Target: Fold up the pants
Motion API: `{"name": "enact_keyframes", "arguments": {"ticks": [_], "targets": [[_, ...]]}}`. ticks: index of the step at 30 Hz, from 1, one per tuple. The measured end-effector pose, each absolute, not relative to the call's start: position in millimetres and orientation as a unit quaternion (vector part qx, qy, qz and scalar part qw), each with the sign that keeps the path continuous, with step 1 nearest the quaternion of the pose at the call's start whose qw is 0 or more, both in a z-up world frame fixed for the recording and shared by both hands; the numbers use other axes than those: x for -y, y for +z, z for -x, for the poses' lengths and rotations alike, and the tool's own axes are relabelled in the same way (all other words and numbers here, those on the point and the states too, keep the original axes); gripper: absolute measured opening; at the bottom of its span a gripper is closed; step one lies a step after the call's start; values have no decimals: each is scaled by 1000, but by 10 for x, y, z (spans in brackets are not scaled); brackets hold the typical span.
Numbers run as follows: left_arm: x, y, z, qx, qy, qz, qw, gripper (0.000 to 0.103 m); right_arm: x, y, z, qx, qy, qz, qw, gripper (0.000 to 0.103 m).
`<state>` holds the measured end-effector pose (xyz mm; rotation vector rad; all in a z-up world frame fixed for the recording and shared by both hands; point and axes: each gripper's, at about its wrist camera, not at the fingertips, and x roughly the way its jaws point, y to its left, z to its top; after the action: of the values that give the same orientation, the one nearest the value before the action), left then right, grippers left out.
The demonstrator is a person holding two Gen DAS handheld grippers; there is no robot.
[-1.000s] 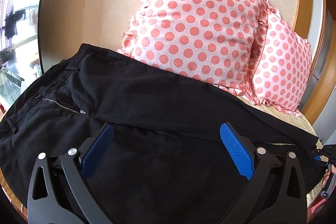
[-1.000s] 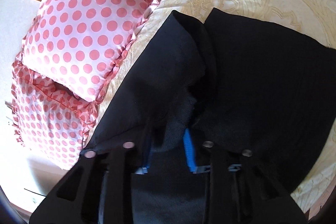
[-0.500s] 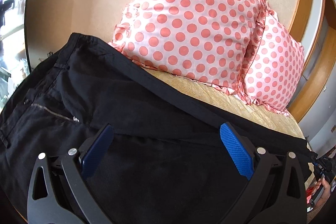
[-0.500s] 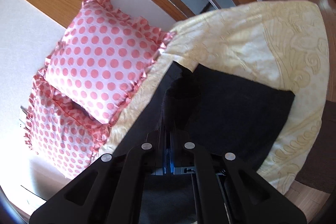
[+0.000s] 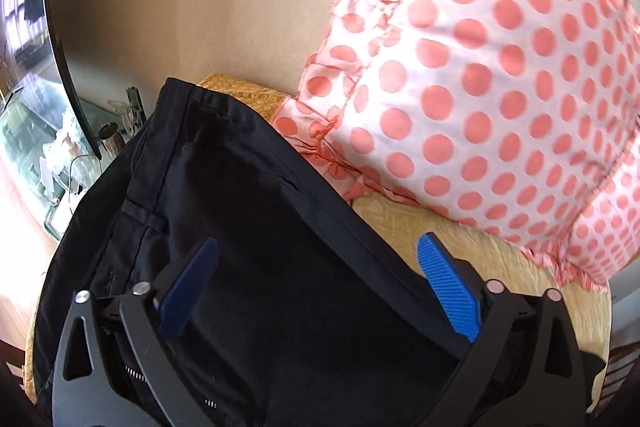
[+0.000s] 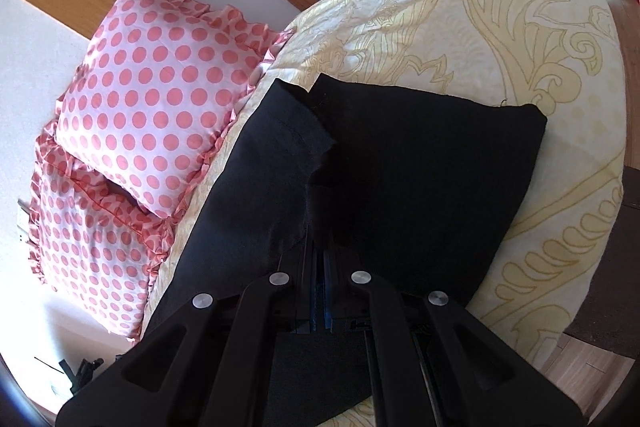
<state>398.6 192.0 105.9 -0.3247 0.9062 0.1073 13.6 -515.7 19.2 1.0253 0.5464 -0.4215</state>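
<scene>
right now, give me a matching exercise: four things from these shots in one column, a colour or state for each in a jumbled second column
Things:
1. left gripper
2. right gripper
3. pants
4. pillow

Colour or state:
a. pink with polka dots
b. jaws shut on cloth
c. black, lying on the bed
d. jaws wide open

Pairs: 1-d, 2-b, 3-c, 4-a
</scene>
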Motion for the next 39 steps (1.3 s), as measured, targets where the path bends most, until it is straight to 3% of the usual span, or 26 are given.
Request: {"name": "enact_keyframes", "arguments": {"ticks": [1,5,8,9,10,12,18,28,32,39], "targets": [[-1988,1006,-4130,-446,63,170,877,80,5164,191,-136,-257,-197,-481,815,2],[-2224,804,-4522,-471,82,245,843,77,5165,203,-146,-264,-197,-470,819,2],[-2263,739,-4663,-476,121,237,839,76,5146,226,-169,-269,-203,-457,823,2],[-2270,714,-4693,-478,132,232,837,58,5143,231,-176,-270,-205,-453,824,2],[-2288,679,-4713,-484,134,234,833,31,5139,233,-179,-271,-205,-451,825,2],[-2350,612,-4680,-486,122,266,823,10,5143,230,-174,-270,-203,-450,826,2],[-2312,921,-4127,-433,109,232,864,6,5184,243,-167,-267,-197,-450,829,2],[-2361,1766,-2204,-324,49,196,924,6,5312,506,-152,-226,-193,-440,847,2],[-2398,1603,-1488,-317,61,207,923,6,5413,623,-67,-207,-211,-433,852,2],[-2599,628,-742,-374,102,257,885,5,5517,526,9,-219,-232,-441,839,2]]}}
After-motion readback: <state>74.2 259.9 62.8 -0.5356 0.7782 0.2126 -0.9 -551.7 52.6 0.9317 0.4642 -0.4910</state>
